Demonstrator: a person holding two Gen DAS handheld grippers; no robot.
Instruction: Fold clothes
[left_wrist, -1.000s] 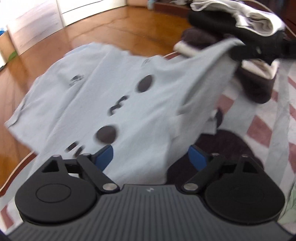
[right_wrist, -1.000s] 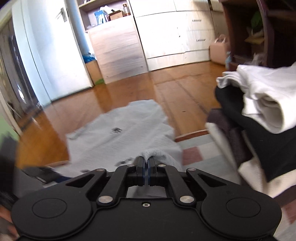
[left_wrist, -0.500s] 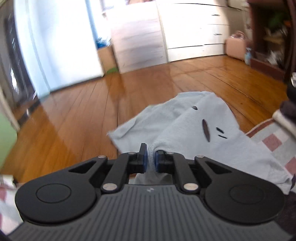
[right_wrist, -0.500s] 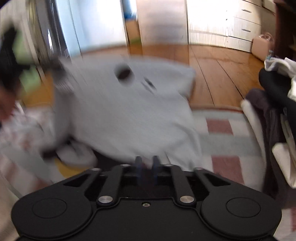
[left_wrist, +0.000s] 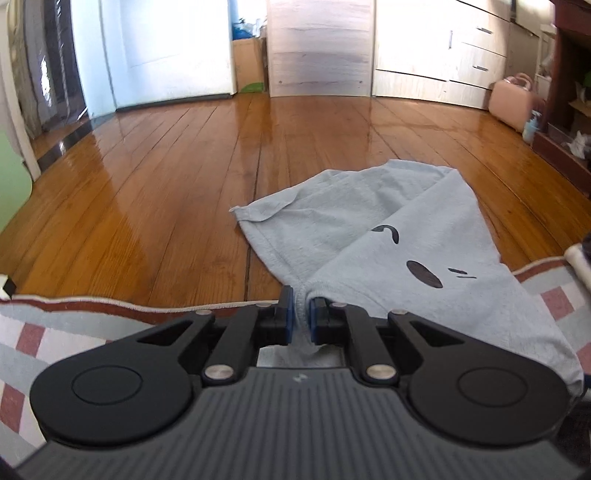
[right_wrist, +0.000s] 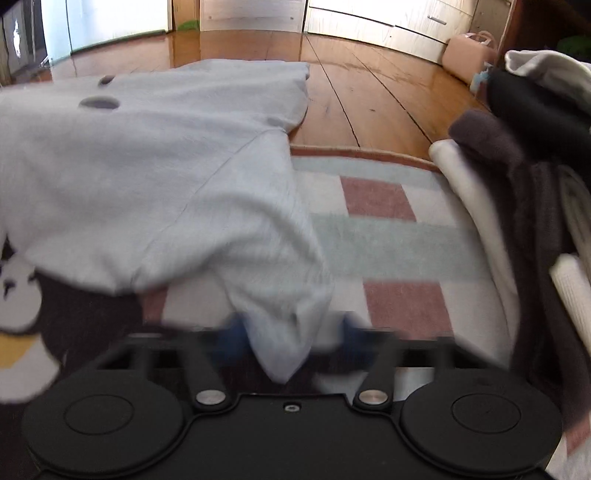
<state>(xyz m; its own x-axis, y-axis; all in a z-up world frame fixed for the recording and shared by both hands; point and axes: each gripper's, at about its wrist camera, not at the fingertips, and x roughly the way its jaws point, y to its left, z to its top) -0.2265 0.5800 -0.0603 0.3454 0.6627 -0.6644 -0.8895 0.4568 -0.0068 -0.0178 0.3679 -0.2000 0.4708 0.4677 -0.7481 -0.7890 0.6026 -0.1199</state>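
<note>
1. Left wrist view: light blue T-shirt (left_wrist: 388, 236) lies half on the checked rug (left_wrist: 55, 332), half on the wood floor (left_wrist: 166, 177), printed side up.
2. Left gripper (left_wrist: 302, 317) is clenched on a bunched edge of the shirt, jaws pinched tight with cloth between.
3. Right wrist view: right gripper (right_wrist: 291, 336) is blurred, blue pads spread wide; a shirt corner (right_wrist: 280, 332) hangs loose between them, so it reads as released.
4. Step, my judgement: spreading or repositioning the shirt for a fold; the shirt isn't flat, with a diagonal crease across it.
5. Next move calls for a fresh right-side pinch on a hem or shoulder, then pulling taut.
6. Pile of other clothes (right_wrist: 517, 147) sits on the rug at right, near the shirt.
</note>
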